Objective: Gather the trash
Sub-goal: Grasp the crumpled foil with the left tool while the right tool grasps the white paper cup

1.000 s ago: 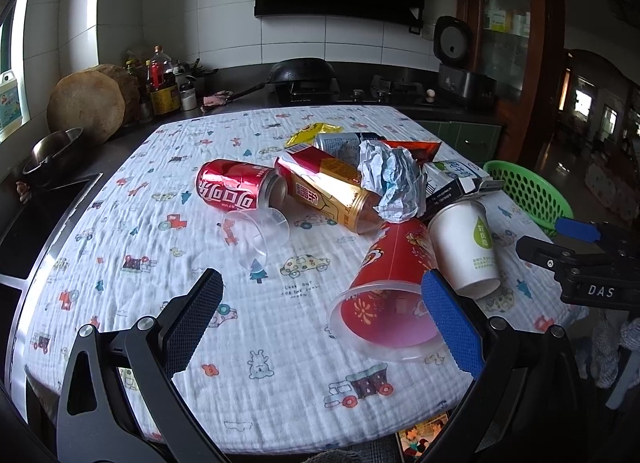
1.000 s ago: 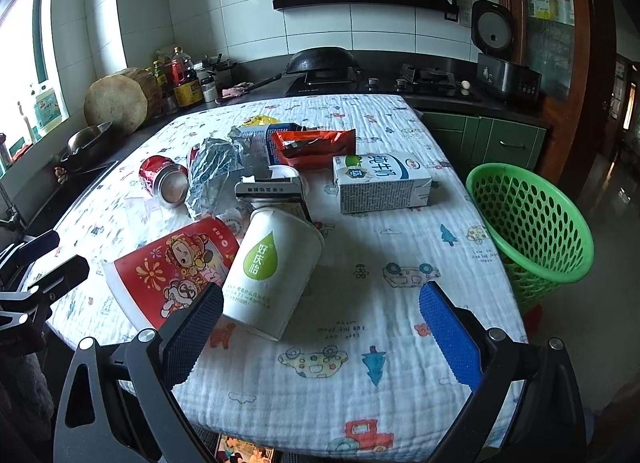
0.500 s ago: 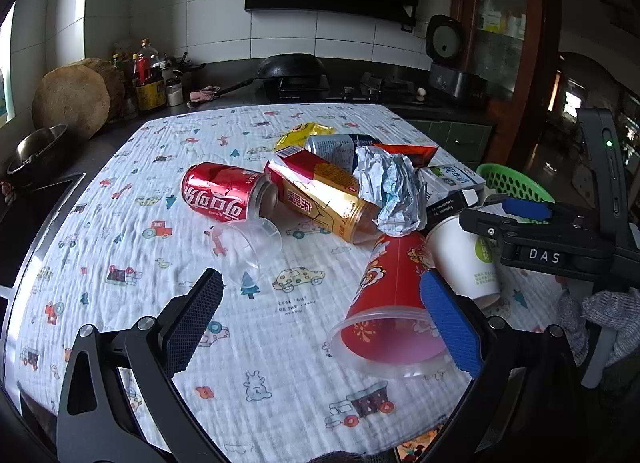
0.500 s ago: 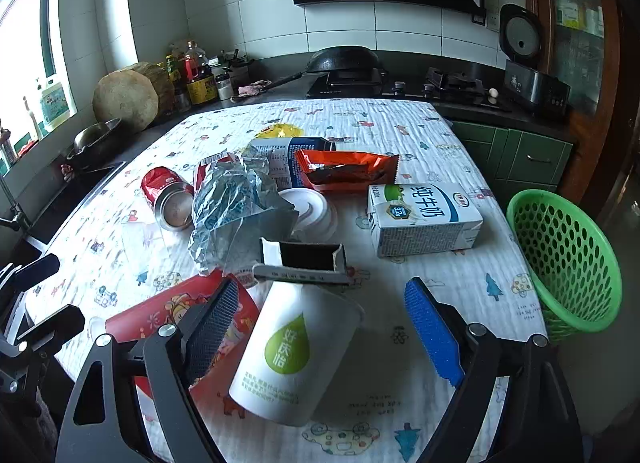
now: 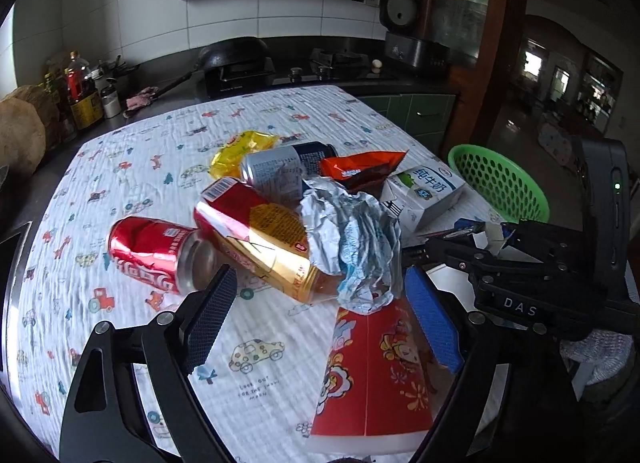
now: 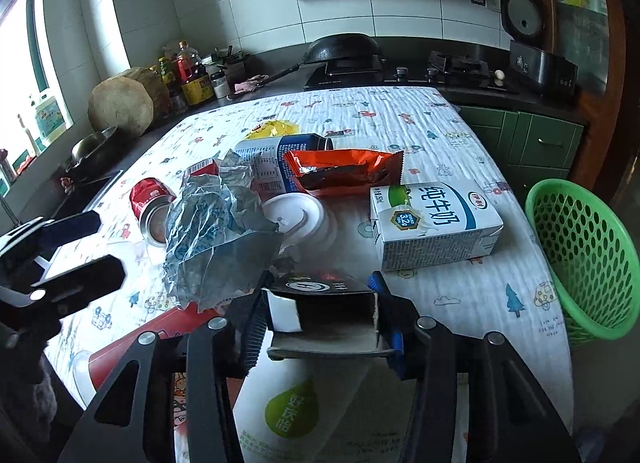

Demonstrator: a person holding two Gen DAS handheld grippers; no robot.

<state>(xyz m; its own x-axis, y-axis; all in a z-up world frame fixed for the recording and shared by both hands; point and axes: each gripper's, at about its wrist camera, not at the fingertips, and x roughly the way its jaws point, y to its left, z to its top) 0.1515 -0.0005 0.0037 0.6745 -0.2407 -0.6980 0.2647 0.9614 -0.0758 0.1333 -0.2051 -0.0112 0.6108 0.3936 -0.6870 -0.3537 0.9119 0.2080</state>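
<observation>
Right wrist view alone shows the right gripper [image 6: 320, 317] pinching a small black box [image 6: 326, 303] over a white paper cup [image 6: 304, 411]. Left wrist view shows the left gripper [image 5: 320, 323] spread wide above three cans: red Coca-Cola can [image 5: 156, 255], gold can [image 5: 260, 239], silver can [image 5: 280, 173]; "DAS" is readable opposite.

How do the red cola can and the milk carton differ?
The red cola can is round, dented and lies on its side; the milk carton is boxy, white and blue, and keeps its shape. The can lies left of the pile, the carton nearer the green basket. Both rest on the tablecloth.
</observation>
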